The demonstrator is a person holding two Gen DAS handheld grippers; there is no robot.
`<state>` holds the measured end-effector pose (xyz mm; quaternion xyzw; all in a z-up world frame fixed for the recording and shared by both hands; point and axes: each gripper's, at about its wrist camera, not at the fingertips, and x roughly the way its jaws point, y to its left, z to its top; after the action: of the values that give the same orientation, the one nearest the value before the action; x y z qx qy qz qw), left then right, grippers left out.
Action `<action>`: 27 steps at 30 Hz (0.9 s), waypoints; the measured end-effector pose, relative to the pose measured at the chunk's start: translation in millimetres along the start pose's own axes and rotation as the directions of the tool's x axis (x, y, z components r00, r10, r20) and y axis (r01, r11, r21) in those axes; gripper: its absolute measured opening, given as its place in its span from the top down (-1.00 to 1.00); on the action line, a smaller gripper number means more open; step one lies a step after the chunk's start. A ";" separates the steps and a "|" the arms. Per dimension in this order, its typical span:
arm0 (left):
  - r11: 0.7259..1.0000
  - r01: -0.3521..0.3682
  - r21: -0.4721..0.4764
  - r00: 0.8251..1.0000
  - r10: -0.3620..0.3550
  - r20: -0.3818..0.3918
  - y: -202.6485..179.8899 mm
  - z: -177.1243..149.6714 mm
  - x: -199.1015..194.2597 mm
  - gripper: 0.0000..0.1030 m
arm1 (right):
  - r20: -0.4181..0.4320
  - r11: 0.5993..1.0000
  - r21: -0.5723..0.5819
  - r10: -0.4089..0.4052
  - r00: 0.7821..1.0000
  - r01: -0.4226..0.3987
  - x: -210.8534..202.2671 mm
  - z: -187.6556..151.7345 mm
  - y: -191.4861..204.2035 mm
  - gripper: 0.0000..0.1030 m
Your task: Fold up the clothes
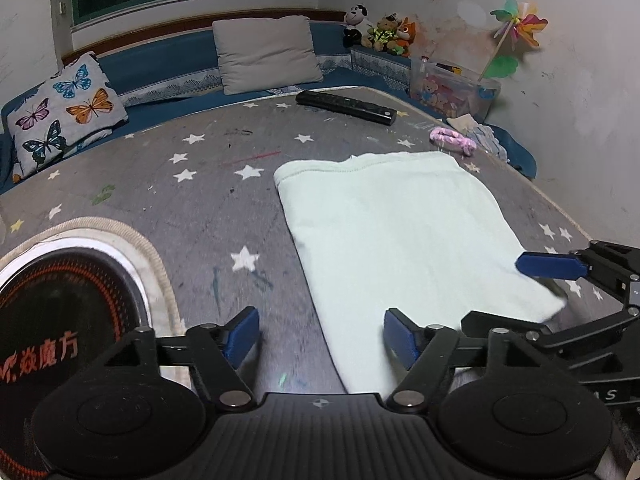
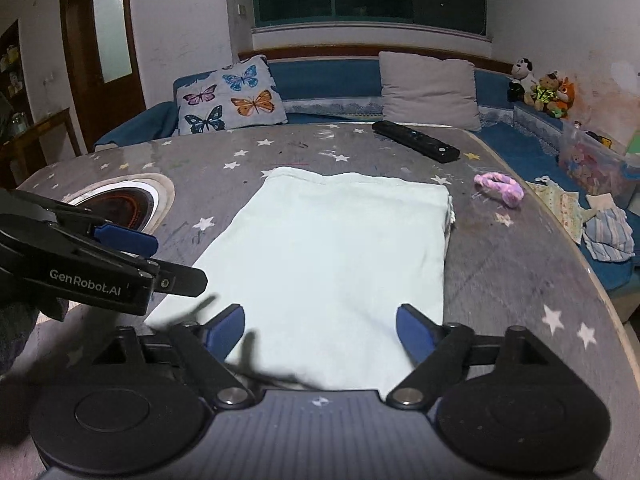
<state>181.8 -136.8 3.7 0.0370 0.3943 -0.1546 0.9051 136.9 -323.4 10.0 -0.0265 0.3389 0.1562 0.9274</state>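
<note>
— Now, what sits on the counter (image 2: 500, 264), left to right?
— A round hob (image 2: 120, 200), then the folded pale cloth (image 2: 340, 264) lying flat mid-counter, then a pink scrunchie (image 2: 500, 188); a remote (image 2: 416, 140) lies behind.
— And the claws?
— Left claw (image 1: 320, 336), jaws apart, straddles the cloth's near left edge. Right claw (image 2: 320, 332), jaws apart, hangs over its near edge. Neither grips.

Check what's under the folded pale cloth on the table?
The folded pale cloth lies flat on the grey star-print table; only tabletop shows around its edges. Whatever lies beneath is covered. No bulges suggest anything underneath, but that cannot be confirmed.
</note>
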 end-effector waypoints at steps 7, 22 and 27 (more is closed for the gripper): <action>1.000 0.000 0.000 1.000 0.000 0.005 0.1 -14.7 -11.9 -0.72 | 0.026 0.999 0.033 -0.013 1.000 0.012 -14.7 -12.5 3.8 -0.81; 1.000 -0.004 0.029 0.999 0.003 0.044 -6.6 -43.2 -38.6 -1.00 | 0.060 0.994 0.093 -0.060 0.996 0.054 -43.4 -33.6 13.0 -1.00; 1.000 -0.012 0.022 0.999 0.012 0.040 -5.4 -52.3 -42.9 -1.00 | 0.062 0.992 0.102 -0.081 0.995 0.074 -49.0 -42.2 18.1 -1.00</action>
<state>115.9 -121.3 -0.7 0.0464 0.3741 -0.1543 0.9133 69.8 -326.1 9.8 0.0116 0.3144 0.1039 0.9435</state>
